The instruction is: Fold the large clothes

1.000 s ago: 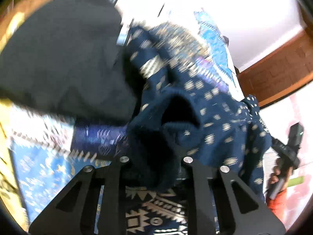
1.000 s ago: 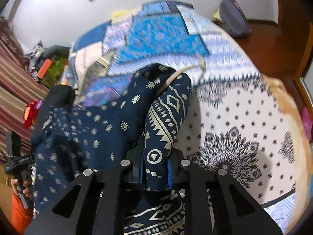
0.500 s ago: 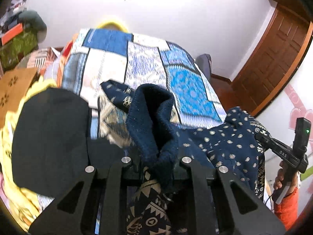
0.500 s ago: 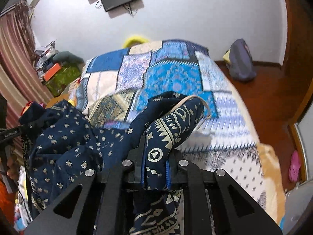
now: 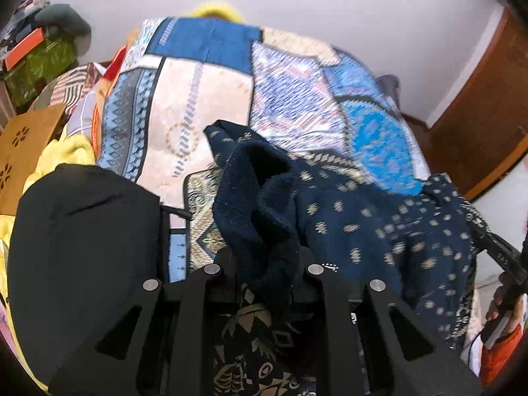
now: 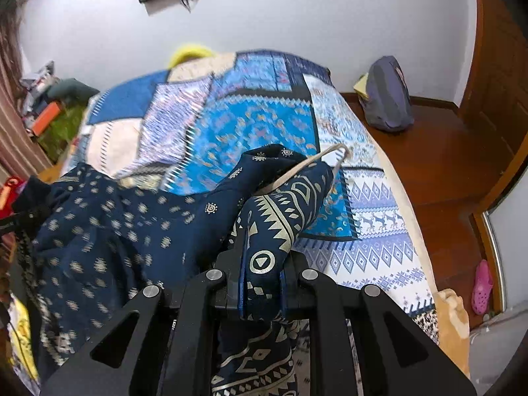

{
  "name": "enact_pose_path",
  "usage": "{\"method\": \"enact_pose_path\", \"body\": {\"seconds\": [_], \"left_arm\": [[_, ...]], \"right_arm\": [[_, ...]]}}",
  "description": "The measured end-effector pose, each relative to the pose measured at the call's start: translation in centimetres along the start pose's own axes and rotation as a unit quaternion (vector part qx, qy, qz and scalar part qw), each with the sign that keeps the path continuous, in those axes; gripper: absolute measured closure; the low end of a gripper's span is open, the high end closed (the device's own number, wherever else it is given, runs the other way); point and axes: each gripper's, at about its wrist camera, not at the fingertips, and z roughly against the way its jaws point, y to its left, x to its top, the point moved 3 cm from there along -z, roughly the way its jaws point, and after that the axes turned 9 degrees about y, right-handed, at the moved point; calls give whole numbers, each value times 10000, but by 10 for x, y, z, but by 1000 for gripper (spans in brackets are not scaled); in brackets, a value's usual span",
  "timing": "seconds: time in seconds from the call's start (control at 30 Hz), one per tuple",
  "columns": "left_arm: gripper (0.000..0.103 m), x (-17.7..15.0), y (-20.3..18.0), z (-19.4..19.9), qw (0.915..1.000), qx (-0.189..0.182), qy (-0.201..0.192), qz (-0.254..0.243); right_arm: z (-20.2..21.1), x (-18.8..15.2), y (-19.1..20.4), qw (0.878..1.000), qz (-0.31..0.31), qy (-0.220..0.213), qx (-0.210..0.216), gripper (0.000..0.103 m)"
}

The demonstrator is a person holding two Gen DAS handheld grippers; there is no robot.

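Observation:
A large navy garment (image 5: 379,231) with small cream motifs and a geometric cream border hangs between both grippers above the bed. My left gripper (image 5: 264,264) is shut on a thick navy fold of it. My right gripper (image 6: 260,267) is shut on the patterned border edge (image 6: 280,217), where a cream drawstring (image 6: 316,158) loops out. The garment (image 6: 115,231) sags to the left in the right wrist view. The other gripper shows at the right edge of the left wrist view (image 5: 505,257).
A patchwork blue quilt (image 5: 214,99) covers the bed (image 6: 379,224). A black garment (image 5: 82,247) lies at the left beside yellow fabric (image 5: 62,155). A grey backpack (image 6: 389,95) sits on the wooden floor. Clutter and boxes (image 5: 33,56) stand at the far left. A pink shoe (image 6: 481,283) lies by the door.
Both grippers have lifted the garment off the bed and tilted up toward the far wall, then dipped slightly. Both holds are unchanged.

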Motion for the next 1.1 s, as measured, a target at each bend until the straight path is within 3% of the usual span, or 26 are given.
{"method": "enact_pose_path", "body": {"seconds": [0.23,0.37,0.43,0.53,0.63,0.77,0.9,1.03,1.1], "left_arm": [[75,-13,12,-28,9994,304,161,-77],[53,-22,15,-27,9977,671,107,6],[52,-26,18,-22,9969,782,57,72],[52,-33,18,-13,9970,762,108,65],[52,-42,12,6,9975,704,58,-68],[35,-62,0,44,9972,626,-148,-380],[21,-91,-8,77,9971,397,-228,-612],[16,-125,-6,103,9962,284,-315,-765],[15,-142,0,110,9964,186,-299,-768]], "right_arm": [[-28,-17,-20,9992,-260,289,130,86],[-24,-28,-20,9988,-214,439,-104,83],[-19,-33,-19,9978,-152,569,-300,82],[-6,-42,-15,9960,29,698,-554,72],[13,-51,-12,9959,54,746,-507,61],[48,-65,-7,9952,167,611,-740,57],[88,-81,-3,9966,279,354,-695,57],[121,-103,2,9968,428,133,-662,53],[128,-113,6,9961,427,58,-765,44]]}}
